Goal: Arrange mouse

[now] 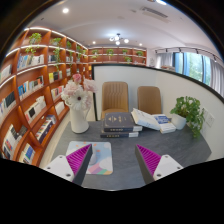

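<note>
A pastel mouse pad lies on the grey table, just ahead of my left finger and partly hidden behind it. My gripper is open and empty, held above the near part of the table, with its magenta pads wide apart. No mouse shows in this view.
A white vase of pink flowers stands at the back left. A stack of books sits mid-table, open magazines lie to its right, and a potted plant stands at the far right. Two chairs stand behind the table. Bookshelves line the left wall.
</note>
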`<action>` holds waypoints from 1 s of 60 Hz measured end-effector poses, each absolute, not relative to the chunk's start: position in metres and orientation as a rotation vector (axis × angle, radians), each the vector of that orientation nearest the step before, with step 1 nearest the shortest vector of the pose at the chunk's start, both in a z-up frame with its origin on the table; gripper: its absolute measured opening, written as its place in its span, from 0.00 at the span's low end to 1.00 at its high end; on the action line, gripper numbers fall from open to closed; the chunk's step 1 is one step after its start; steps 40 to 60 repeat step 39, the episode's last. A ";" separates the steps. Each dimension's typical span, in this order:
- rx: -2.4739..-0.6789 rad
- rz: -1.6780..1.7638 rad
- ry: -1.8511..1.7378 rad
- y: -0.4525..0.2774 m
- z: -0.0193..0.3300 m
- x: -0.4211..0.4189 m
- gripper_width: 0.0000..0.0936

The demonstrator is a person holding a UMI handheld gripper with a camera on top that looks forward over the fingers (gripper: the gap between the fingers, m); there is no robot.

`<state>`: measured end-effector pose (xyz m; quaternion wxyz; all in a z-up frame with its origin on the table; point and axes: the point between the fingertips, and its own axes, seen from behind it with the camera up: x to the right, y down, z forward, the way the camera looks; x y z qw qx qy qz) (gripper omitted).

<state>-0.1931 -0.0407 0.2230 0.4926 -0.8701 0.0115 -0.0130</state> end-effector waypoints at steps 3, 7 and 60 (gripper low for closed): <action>-2.110 -0.036 0.036 -0.059 0.225 -0.179 0.92; -2.111 -0.028 0.044 -0.080 0.225 -0.164 0.92; -2.129 -0.028 0.102 -0.162 0.221 -0.097 0.91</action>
